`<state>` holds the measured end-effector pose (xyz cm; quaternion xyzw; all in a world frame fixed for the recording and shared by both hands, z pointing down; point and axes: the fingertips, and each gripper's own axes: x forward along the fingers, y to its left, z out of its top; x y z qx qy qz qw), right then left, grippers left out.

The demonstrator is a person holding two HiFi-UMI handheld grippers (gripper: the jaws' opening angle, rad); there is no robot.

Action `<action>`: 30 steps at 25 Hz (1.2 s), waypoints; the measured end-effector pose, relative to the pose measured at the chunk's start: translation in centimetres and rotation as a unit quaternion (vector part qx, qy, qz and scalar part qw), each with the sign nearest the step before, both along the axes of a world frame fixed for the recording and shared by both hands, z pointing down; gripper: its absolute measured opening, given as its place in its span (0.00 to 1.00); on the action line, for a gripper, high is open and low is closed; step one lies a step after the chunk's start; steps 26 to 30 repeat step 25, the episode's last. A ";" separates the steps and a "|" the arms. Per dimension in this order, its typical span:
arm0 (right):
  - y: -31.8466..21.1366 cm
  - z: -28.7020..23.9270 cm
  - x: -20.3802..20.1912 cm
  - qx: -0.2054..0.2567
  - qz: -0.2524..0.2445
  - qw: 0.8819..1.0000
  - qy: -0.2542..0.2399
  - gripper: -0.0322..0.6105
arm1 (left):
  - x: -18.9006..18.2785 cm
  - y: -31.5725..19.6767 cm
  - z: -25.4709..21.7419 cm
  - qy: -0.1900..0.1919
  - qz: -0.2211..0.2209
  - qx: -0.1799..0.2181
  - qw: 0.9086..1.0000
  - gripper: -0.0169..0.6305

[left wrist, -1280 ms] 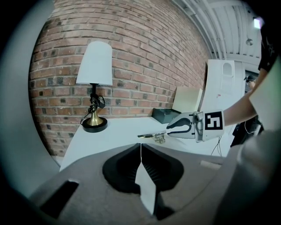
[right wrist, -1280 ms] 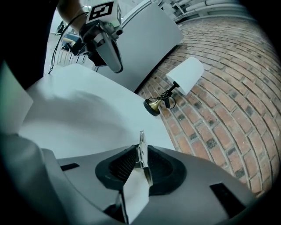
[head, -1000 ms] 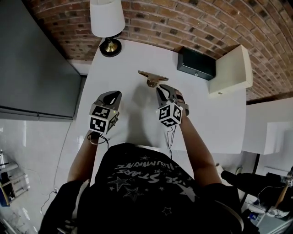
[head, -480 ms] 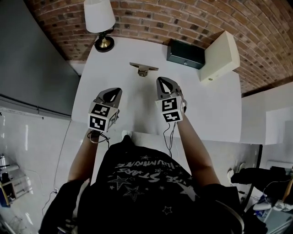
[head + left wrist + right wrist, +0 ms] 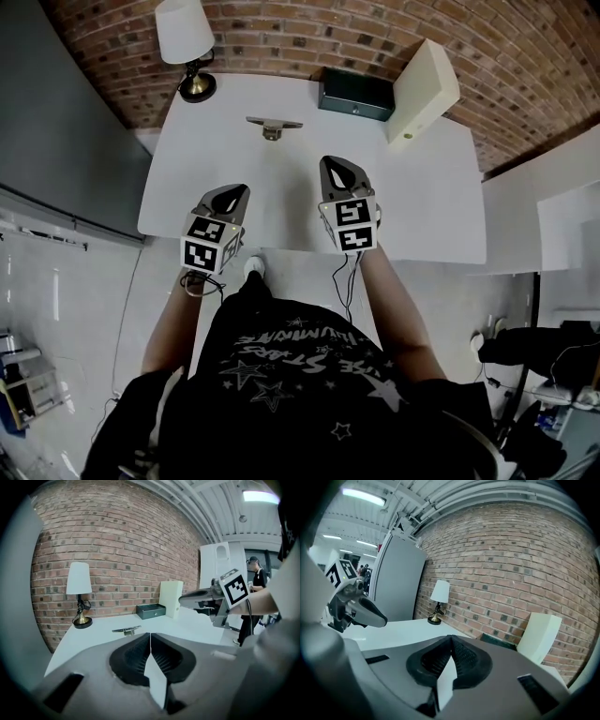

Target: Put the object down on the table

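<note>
A small brass-and-grey metal piece (image 5: 272,126) lies flat on the white table (image 5: 441,206), towards the back; it also shows in the left gripper view as the metal piece (image 5: 125,630). Nothing touches it. My left gripper (image 5: 233,192) hovers over the table's near edge, shut and empty, its jaws meeting at the left gripper (image 5: 150,636). To its right my right gripper (image 5: 336,167) is level with it, also shut with nothing held, seen as the right gripper (image 5: 450,639). Both grippers are well short of the piece.
A white-shaded lamp (image 5: 186,37) stands at the back left corner. A dark box (image 5: 356,94) and a cream box (image 5: 422,89) sit along the brick wall at the back right. A grey panel (image 5: 56,122) flanks the table's left side.
Both grippers have drawn back from the metal piece toward the table's near edge. The piece stays where it lay. The view has pulled back, showing more floor.
</note>
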<state>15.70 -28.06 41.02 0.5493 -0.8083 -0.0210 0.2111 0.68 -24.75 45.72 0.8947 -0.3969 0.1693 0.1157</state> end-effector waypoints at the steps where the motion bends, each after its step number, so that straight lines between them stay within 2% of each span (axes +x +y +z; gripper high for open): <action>1: 0.8 0.1 0.3 -0.002 0.000 1.000 0.001 0.05 | 0.2 0.7 -0.1 0.000 0.001 0.002 1.000 0.06; 10: 8.5 0.9 2.6 -0.020 0.005 1.000 -0.014 0.05 | 1.9 8.3 -0.2 -0.004 -0.001 0.001 1.000 0.06; 19: 15.8 3.1 2.9 -0.039 -0.013 0.999 -0.023 0.05 | 2.6 15.8 1.0 -0.011 -0.012 -0.014 1.000 0.06; 25: 18.8 3.6 3.4 -0.043 -0.019 0.998 -0.030 0.05 | 3.1 19.6 1.9 -0.016 -0.016 -0.022 1.000 0.06; 30: 18.8 3.6 3.4 -0.043 -0.019 0.998 -0.030 0.05 | 3.1 19.6 1.9 -0.016 -0.016 -0.022 1.000 0.06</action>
